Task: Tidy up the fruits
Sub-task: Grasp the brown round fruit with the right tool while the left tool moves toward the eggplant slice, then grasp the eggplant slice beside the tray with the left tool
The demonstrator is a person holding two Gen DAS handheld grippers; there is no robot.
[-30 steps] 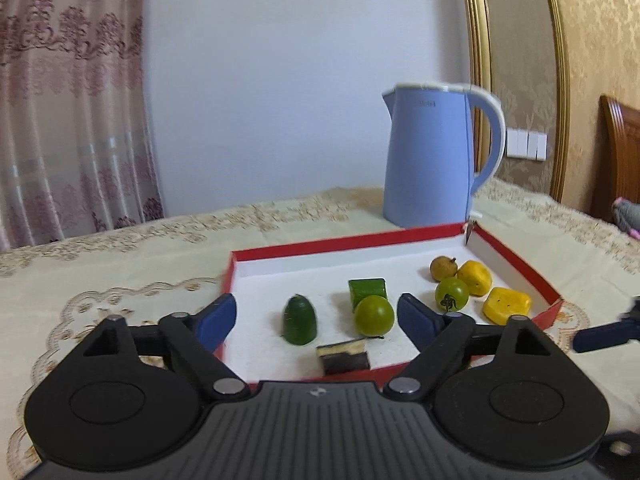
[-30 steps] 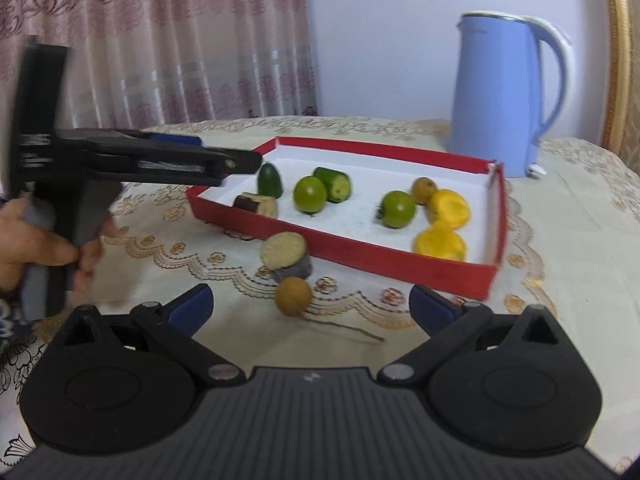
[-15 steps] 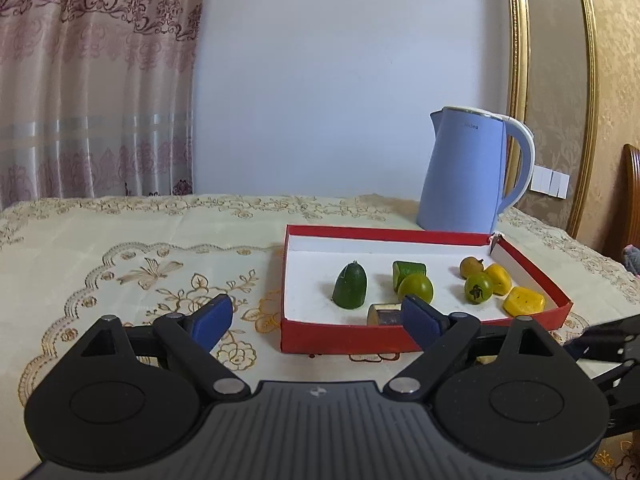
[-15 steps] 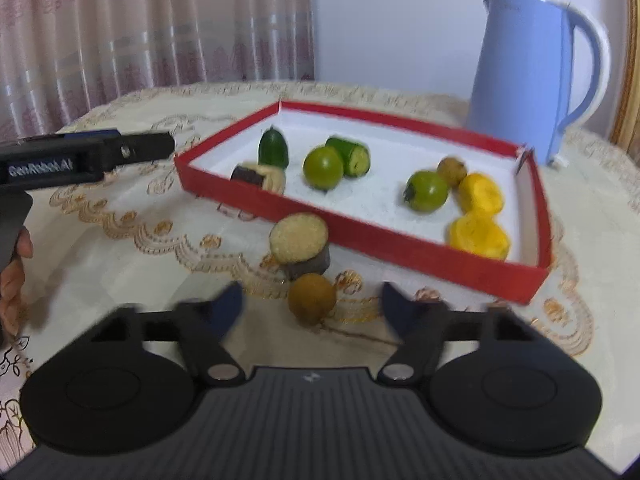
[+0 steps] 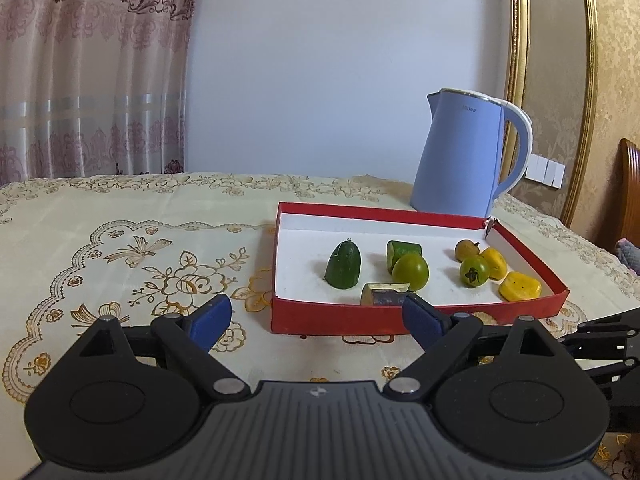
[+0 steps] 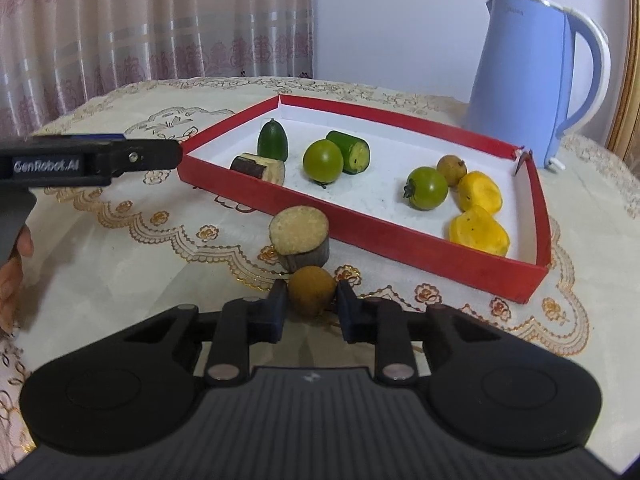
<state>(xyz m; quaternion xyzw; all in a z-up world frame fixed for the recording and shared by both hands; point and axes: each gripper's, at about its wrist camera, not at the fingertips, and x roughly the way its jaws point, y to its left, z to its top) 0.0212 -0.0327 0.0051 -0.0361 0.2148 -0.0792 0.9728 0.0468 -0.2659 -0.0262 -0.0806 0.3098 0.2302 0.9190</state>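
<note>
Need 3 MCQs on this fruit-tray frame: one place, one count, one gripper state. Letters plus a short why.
1. Where is the small brown fruit that the right gripper has?
A. in the red tray
B. on the tablecloth in front of the tray
C. beside the kettle

2. How many yellow pieces lie in the red tray?
A. one
B. two
C. four

3. How does the left gripper stand?
A. open, nothing between its fingers
B. shut on a green fruit
C. shut on the tray wall

Answers:
1 B, it sits outside the tray's near wall, by the cut brown slice.
2 B, both at the tray's right end.
3 A, its blue pads stand wide apart.
</note>
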